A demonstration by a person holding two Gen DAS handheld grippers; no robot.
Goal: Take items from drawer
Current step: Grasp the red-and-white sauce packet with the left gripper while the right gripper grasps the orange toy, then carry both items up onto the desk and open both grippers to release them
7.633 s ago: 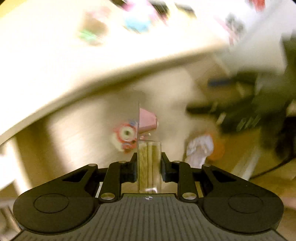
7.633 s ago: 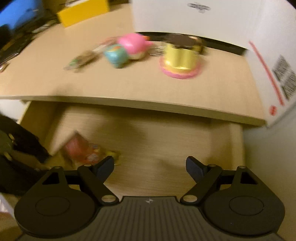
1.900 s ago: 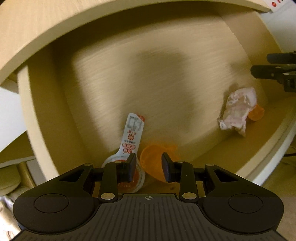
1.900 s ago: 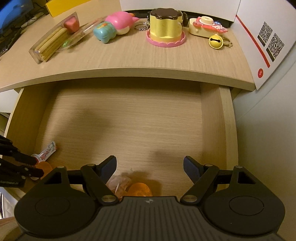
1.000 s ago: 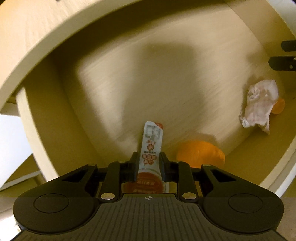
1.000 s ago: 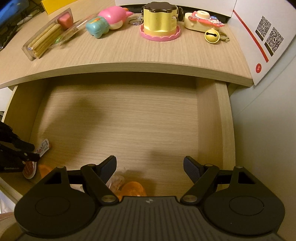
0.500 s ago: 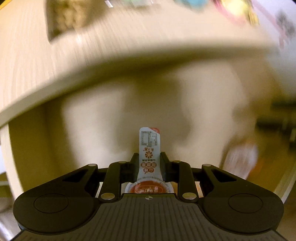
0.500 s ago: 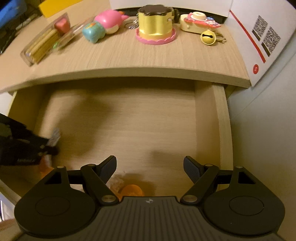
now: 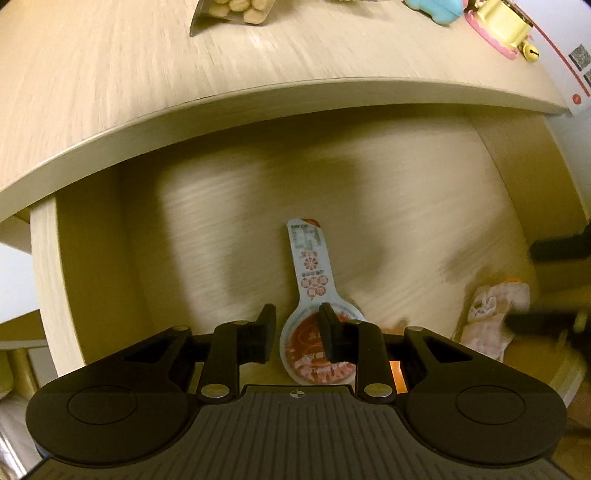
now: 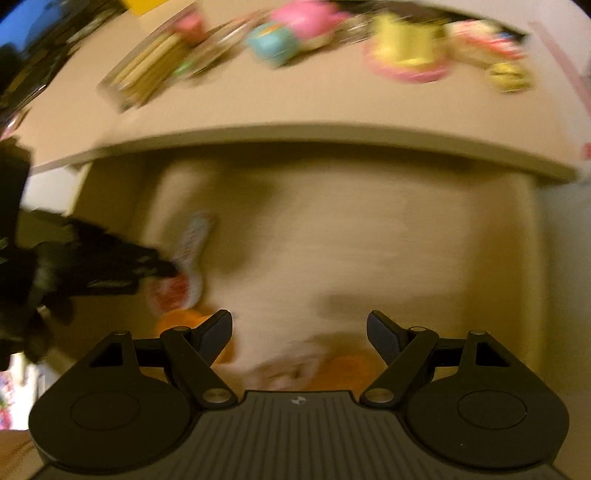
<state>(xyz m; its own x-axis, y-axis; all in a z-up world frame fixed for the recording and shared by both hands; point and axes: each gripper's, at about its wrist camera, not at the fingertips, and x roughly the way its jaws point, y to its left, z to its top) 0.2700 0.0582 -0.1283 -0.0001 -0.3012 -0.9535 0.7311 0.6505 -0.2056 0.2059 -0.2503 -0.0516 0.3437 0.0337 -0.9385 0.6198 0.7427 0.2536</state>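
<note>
Judging from both views, the risk lay chiefly in the left tongs (image 9: 297, 332), whose jaws were opening a little with the packet (image 9: 310, 266) between them. The packet appeared to be pinched only at its round end, its long tab sticking out ahead over the drawer (image 9: 44, 277) floor, just below the worktop (image 9: 110, 92) edge. With so slight a hold, the packet could be let slip and dropped back into the drawer if the jaws were eased any wider. The tab could also be caught on the worktop edge on the way up, and the packet twisted out of the pads. The right tongs (image 10: 299, 332) were held wide open and empty above the drawer's front, where a crumpled wrapper (image 9: 495, 317) and an orange piece (image 10: 177, 319) lay close together. That view was heavily blurred, so their exact contact could not be told. A hurried grasp there could take both at once, or push one against the front wall. The biscuits (image 9: 236, 9) near the worktop edge could be knocked during set-down.
</note>
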